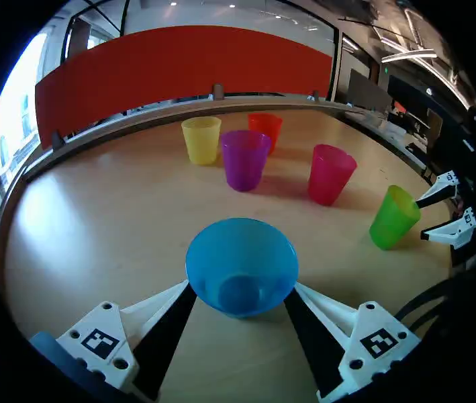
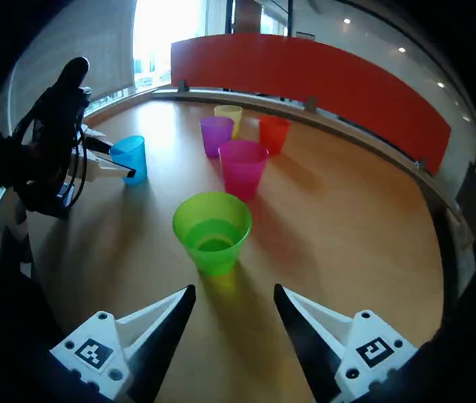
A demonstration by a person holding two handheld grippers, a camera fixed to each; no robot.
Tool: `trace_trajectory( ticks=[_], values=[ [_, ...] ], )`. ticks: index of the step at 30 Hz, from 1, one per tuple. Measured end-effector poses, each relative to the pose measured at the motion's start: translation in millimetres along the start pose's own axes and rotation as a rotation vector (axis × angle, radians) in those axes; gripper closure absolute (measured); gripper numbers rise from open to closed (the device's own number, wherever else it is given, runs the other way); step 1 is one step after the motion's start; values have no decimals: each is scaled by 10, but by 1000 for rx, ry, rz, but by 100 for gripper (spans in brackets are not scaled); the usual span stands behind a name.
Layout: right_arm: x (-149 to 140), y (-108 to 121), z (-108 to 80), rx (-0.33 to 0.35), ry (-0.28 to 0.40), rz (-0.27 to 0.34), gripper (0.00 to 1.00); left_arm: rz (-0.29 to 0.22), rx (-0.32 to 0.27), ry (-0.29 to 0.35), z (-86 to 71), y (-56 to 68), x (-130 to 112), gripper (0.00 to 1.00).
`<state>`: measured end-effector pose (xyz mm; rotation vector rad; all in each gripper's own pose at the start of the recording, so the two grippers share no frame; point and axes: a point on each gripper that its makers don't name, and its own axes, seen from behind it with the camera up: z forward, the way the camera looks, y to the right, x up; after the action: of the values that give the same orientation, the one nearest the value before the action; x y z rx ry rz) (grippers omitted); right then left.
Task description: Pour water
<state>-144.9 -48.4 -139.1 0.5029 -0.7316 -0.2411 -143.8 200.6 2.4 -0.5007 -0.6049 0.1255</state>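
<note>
A blue cup (image 1: 242, 265) stands on the wooden table (image 1: 103, 228), and my left gripper (image 1: 240, 290) is shut on it, one finger pressing each side. In the right gripper view the same blue cup (image 2: 130, 158) sits in the left gripper (image 2: 118, 161) at the far left. A green cup (image 2: 212, 232) holding some water stands just ahead of my right gripper (image 2: 233, 289), which is open, its tips short of the cup. The left gripper view has the green cup (image 1: 394, 216) at the right with the right gripper (image 1: 442, 213) behind it.
Beyond stand a pink cup (image 1: 330, 173), a purple cup (image 1: 245, 159), a yellow cup (image 1: 201, 140) and an orange cup (image 1: 265, 129). A red divider panel (image 1: 184, 64) runs along the table's far edge. A person's arm (image 2: 50, 148) holds the left gripper.
</note>
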Motion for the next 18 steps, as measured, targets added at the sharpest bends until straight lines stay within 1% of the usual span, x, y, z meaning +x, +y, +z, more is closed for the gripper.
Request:
trace_trajectory(
  ticks=[5,9,14,18],
  values=[
    [14,14,-23,-4,7,7,10,-1,5,0,-98,10,-38,11],
    [37,24,-46,-8,17,15,10,-4,16,-2,-184,-5,-89,11],
    [74,56,-81,-18,29,23,10,-25,38,-2,-306,-64,-153,11],
    [115,105,-118,-33,43,35,10,-48,65,1,-421,-146,-214,10]
  ],
)
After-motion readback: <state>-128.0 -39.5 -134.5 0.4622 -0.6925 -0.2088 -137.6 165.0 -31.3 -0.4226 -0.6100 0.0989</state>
